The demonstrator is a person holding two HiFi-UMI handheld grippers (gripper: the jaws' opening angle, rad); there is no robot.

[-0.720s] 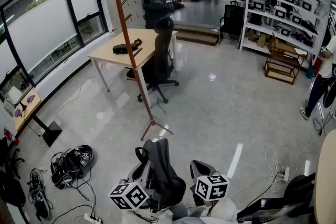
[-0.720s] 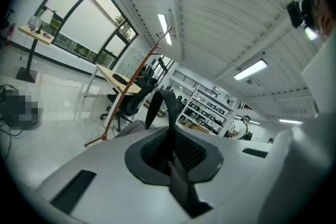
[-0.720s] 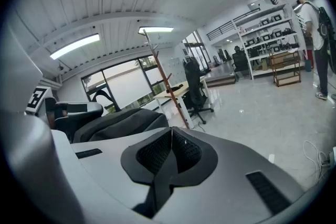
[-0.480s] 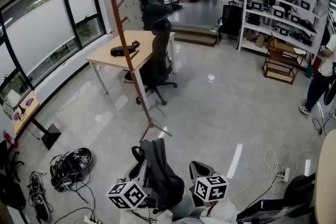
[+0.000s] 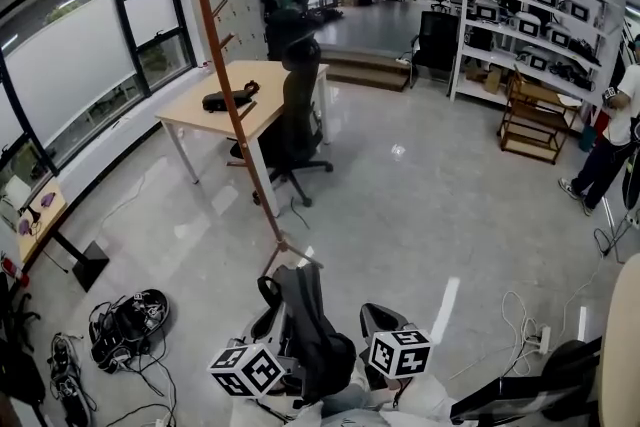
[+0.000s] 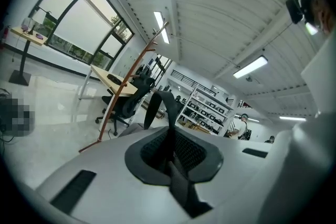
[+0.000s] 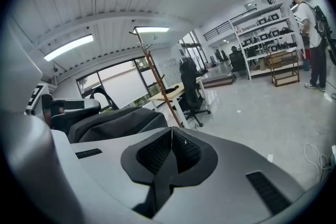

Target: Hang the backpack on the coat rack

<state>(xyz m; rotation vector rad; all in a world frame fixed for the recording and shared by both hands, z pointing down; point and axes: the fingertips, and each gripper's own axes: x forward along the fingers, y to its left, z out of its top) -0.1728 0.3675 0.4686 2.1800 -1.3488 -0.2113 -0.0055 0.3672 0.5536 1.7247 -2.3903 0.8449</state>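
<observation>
Black backpack (image 5: pixel 305 325) sits nearest, between both grippers. The left gripper (image 6: pixel 170 152) has its jaws closed on the loop strap (image 6: pixel 157 105), and the right gripper (image 7: pixel 169 152) pinches a dark strap (image 7: pixel 157 191). Just beyond stands the wooden coat rack (image 5: pixel 232 105), and farther off the desk (image 5: pixel 280 80) and chair (image 5: pixel 297 115).

Glossy grey floor (image 5: pixel 420 205) with coat rack (image 5: pixel 248 150), wooden desk (image 5: pixel 190 113), office chair (image 5: pixel 295 115), cable tangle (image 5: pixel 125 315) at left
</observation>
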